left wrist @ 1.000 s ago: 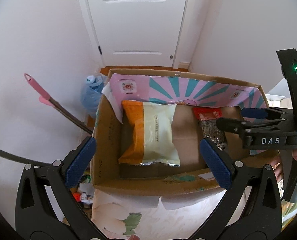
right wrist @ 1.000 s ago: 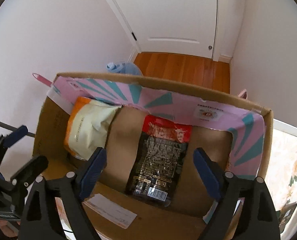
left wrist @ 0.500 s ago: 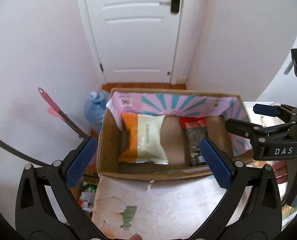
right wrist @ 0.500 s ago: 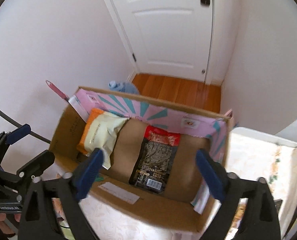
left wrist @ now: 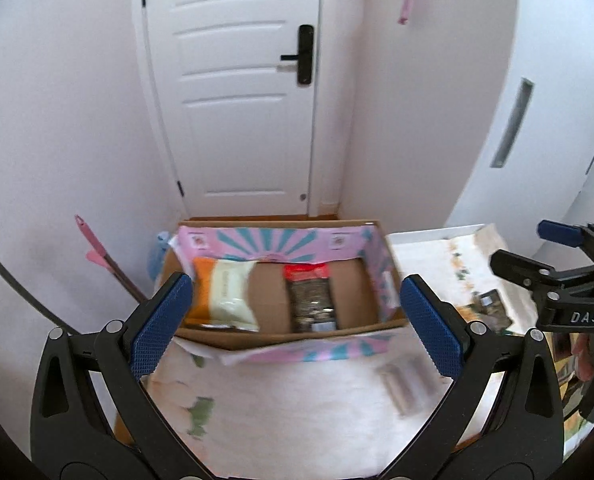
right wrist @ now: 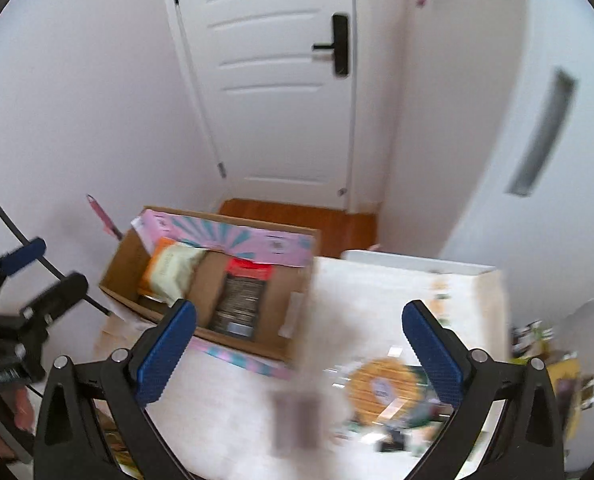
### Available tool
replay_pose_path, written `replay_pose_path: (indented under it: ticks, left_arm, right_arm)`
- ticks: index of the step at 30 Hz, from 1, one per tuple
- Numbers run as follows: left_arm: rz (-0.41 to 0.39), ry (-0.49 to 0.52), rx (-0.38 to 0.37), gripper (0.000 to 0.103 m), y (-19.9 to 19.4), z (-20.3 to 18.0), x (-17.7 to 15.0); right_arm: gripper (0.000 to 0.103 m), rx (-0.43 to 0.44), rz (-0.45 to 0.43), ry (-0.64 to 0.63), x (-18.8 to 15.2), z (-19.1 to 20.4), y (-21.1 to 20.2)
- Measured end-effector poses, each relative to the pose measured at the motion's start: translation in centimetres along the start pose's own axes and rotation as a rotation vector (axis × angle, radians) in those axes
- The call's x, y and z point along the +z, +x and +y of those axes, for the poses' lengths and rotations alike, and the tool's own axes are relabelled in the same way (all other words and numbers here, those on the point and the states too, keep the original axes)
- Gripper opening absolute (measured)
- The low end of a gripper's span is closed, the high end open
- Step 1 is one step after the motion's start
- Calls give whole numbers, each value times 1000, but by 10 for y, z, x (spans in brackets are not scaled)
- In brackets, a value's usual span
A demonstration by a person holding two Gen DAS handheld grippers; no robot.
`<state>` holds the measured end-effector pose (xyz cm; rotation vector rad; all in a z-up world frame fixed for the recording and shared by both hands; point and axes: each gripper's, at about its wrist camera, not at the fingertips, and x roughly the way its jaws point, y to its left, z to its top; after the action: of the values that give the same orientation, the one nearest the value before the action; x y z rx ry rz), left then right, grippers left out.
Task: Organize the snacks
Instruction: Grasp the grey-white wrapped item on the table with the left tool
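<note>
A cardboard box with a pink and teal lining stands at the table's far left; it also shows in the right wrist view. Inside lie an orange and cream snack bag on the left and a dark packet with a red top to its right. My left gripper is open and empty, held back from the box over the tablecloth. My right gripper is open and empty, above the table right of the box. A yellow round-patterned snack pack lies blurred below it.
A grey wrapped snack lies on the floral tablecloth near the box. More snack packs lie at the table's right. A white door and walls stand behind; a pink-handled tool leans at the left.
Both grippers have pulled back and up from the box, which now looks smaller and farther. The right gripper has swung right over the table, bringing the loose snacks into view.
</note>
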<state>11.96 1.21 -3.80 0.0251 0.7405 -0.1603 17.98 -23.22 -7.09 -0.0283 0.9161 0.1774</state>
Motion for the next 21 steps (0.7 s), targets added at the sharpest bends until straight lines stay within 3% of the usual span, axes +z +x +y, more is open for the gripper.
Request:
replay_pose_path:
  ticks: [3,5,13,21]
  left_arm:
    - [-1,-22,-16,103,-8,-26,-9]
    - [6,-43,-21,103,-11,-48,-18]
    - [104,-111,0,103,0,-124,-68]
    - [212,-165,25,103,33,-159,-111]
  right_arm:
    - [102,-51,-61,-6,-19,-28,-27]
    - [102,-41,-74,-7,-32,-47,-40]
    - [102,-7,-56,-19,-84,-120,-65]
    - [102,55,-21,-37,-125,-164,-65]
